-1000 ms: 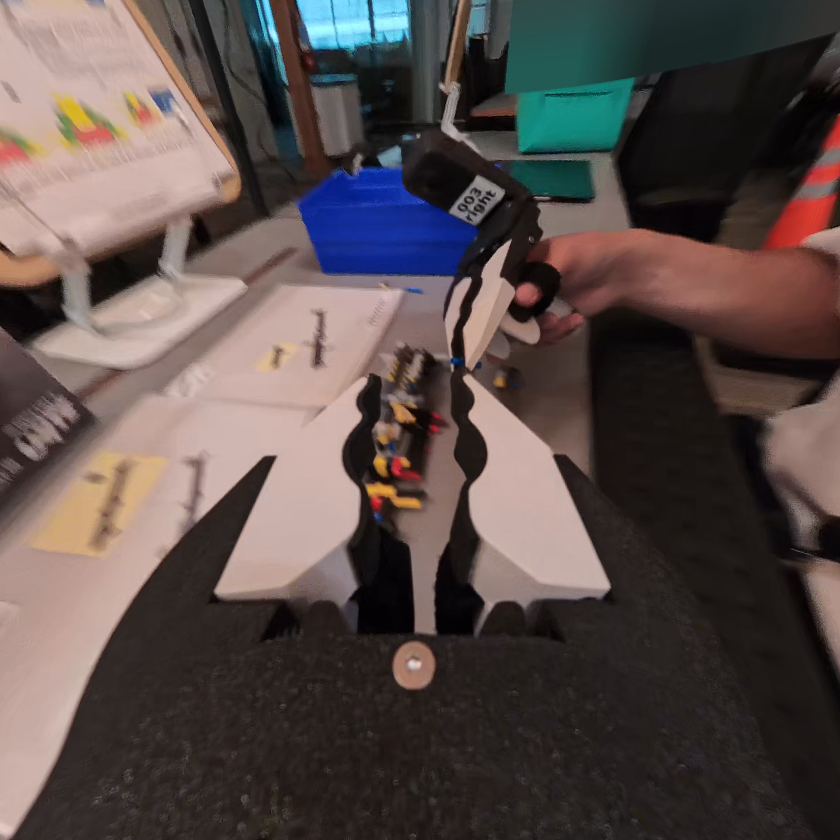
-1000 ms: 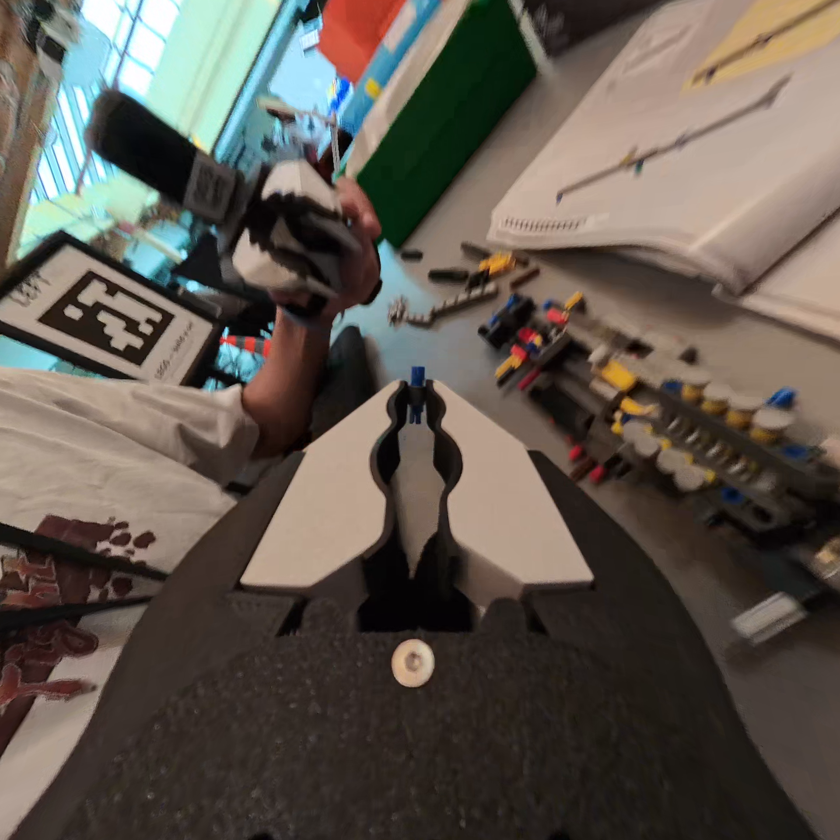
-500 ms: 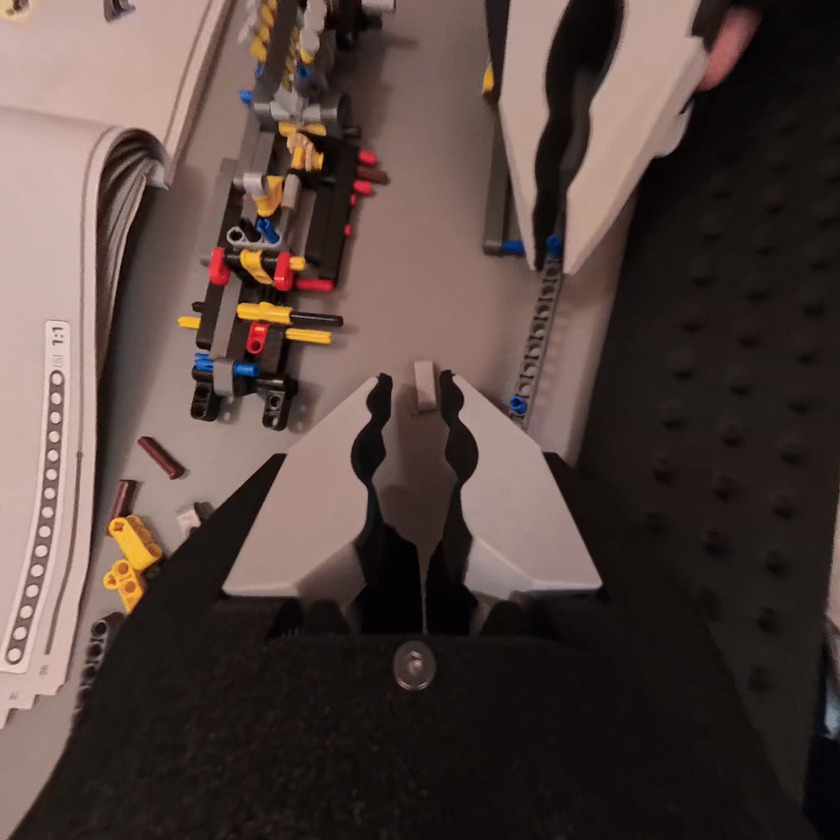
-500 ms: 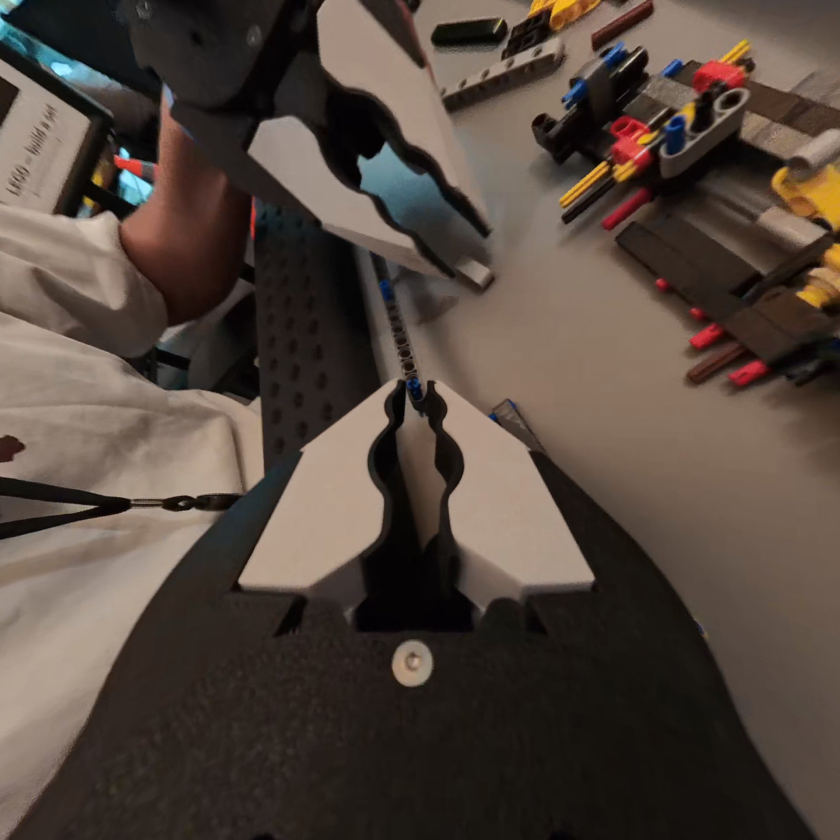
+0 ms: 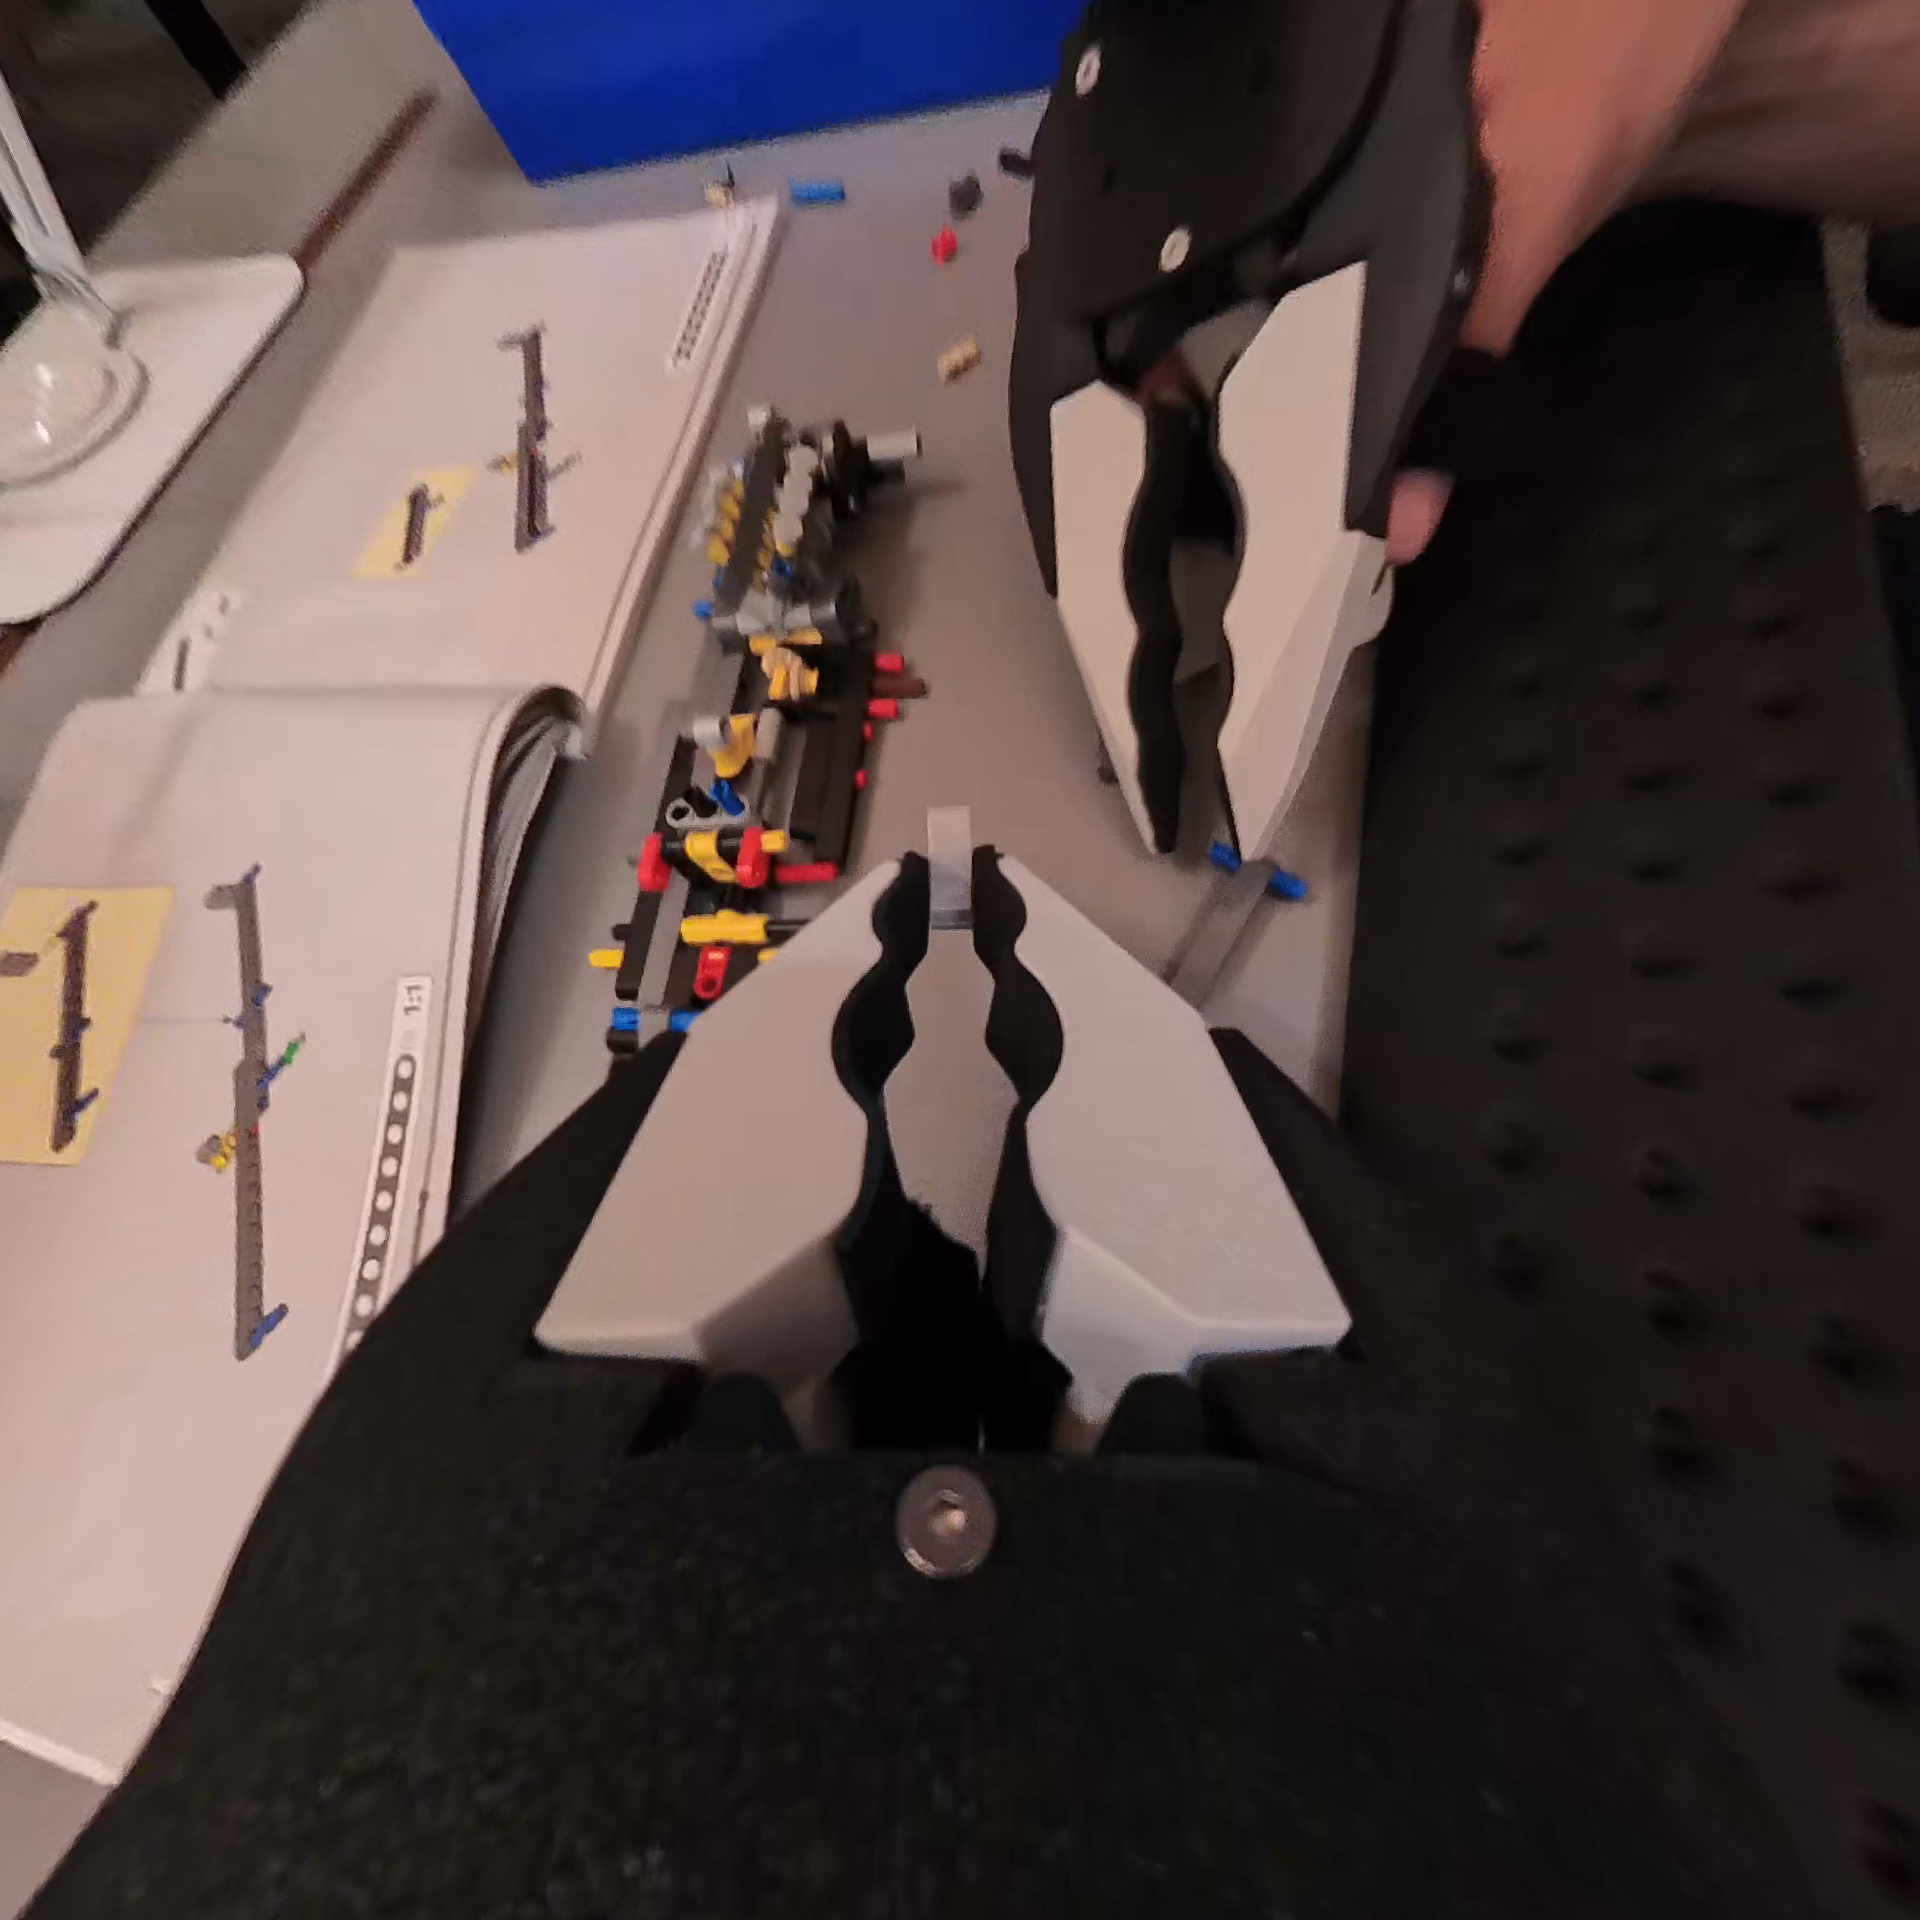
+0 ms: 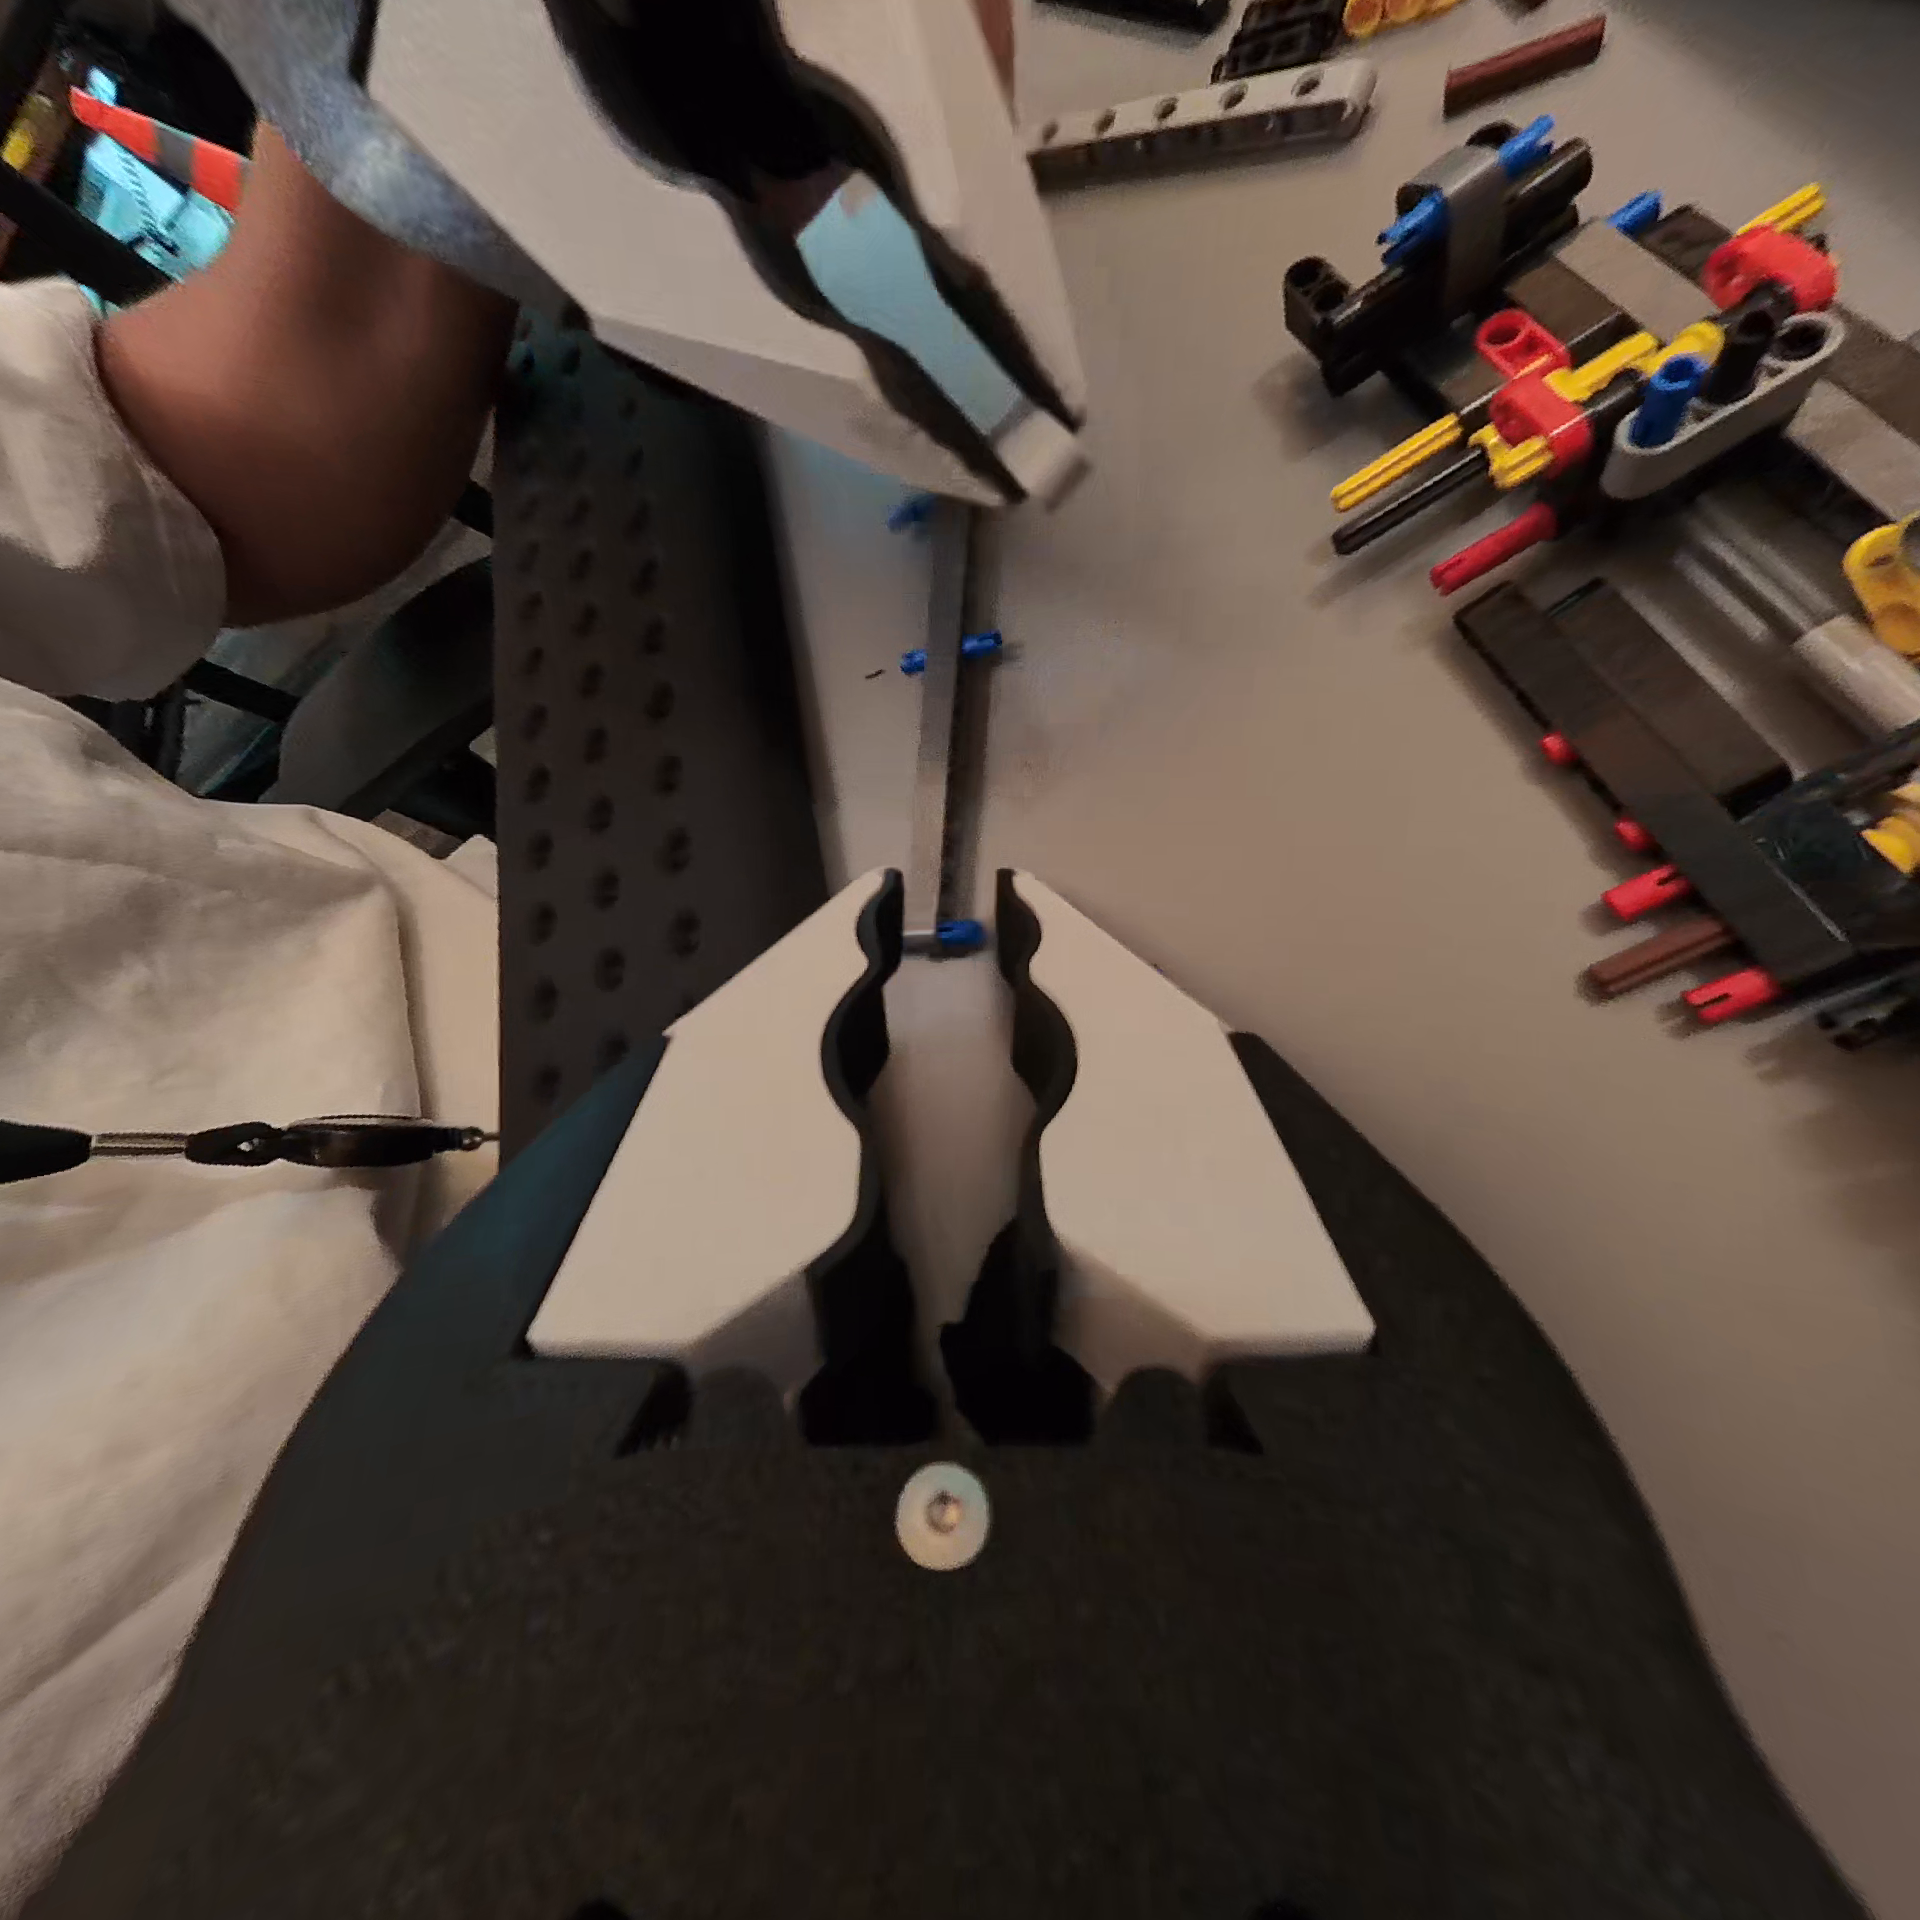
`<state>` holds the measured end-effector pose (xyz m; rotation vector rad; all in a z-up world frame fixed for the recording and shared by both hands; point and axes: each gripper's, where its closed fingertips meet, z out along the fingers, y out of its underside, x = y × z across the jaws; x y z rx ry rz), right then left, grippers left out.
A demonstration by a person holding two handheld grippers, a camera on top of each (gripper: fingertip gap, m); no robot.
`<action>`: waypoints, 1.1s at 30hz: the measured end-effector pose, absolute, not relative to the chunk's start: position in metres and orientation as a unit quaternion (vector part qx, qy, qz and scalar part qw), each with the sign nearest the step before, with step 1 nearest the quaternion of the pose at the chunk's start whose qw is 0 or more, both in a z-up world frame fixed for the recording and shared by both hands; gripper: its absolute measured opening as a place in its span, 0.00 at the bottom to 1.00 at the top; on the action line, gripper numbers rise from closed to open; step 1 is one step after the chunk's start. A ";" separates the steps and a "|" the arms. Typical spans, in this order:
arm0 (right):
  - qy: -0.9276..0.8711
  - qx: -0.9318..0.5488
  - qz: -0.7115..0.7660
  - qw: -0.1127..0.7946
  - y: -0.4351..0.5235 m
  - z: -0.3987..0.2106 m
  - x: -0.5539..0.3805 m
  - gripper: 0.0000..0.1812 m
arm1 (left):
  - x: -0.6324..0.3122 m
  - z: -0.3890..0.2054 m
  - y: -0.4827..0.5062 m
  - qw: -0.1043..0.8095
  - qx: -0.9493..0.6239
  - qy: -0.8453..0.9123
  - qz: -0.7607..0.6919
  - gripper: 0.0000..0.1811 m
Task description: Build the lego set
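The left gripper point(image 5: 948, 862) is clamping a small light grey piece point(image 5: 949, 871) between its fingertips. The right gripper point(image 6: 943, 902) is standing with its jaws parted around the near end of a long grey beam point(image 6: 940, 727), at a blue pin point(image 6: 958, 932); whether they are pressing it I cannot tell. The part-built lego model point(image 5: 774, 727) is lying on the table point(image 5: 997, 665) ahead-left of the left gripper, beside the open instruction booklet point(image 5: 312, 790).

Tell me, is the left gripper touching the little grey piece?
Touching. The left wrist view shows the little grey piece pinched between the tips of the left gripper; the right wrist view agrees.
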<state>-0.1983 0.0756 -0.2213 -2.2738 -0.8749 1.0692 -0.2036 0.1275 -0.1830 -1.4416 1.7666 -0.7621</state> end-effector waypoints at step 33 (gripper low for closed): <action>-0.243 -0.674 0.486 0.501 0.102 -0.117 -0.183 0.03 | -0.180 -0.126 0.092 0.431 -0.515 0.581 -0.460 0.07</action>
